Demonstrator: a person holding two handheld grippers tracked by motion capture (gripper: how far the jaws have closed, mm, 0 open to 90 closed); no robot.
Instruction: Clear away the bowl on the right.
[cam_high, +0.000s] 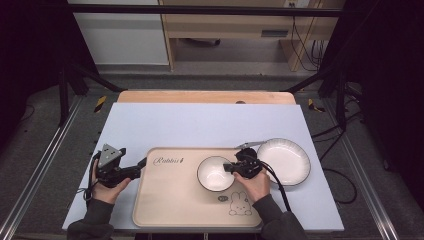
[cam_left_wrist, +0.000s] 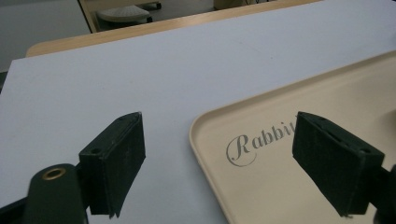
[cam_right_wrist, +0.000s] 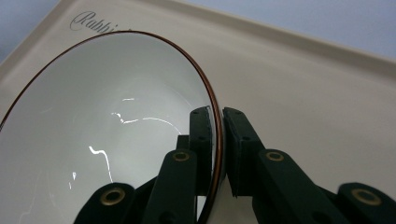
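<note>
On tray (cam_high: 165, 200), right hand-held gripper (cam_right_wrist: 218, 140) pinching bowl (cam_right_wrist: 93, 121) rim

The table (cam_high: 200, 120) has a pale blue-grey top. On it lie a beige tray (cam_high: 170, 200) and – just beside its right edge, perhaps touching – a white plate (cam_high: 290, 160).

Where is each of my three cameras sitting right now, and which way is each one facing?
High view: above the person's side, looking forward and down on the table; both forearms, left gripper and right gripper show.
Left gripper view: rides the left gripper, looking past open jaws at the tray corner.
Right gripper view: rides the right gripper, jaws shut on the bowl rim.
Shared: all three show the tray's "Rabbit" lettering; the high view also shows the bowl and a white plate.
</note>
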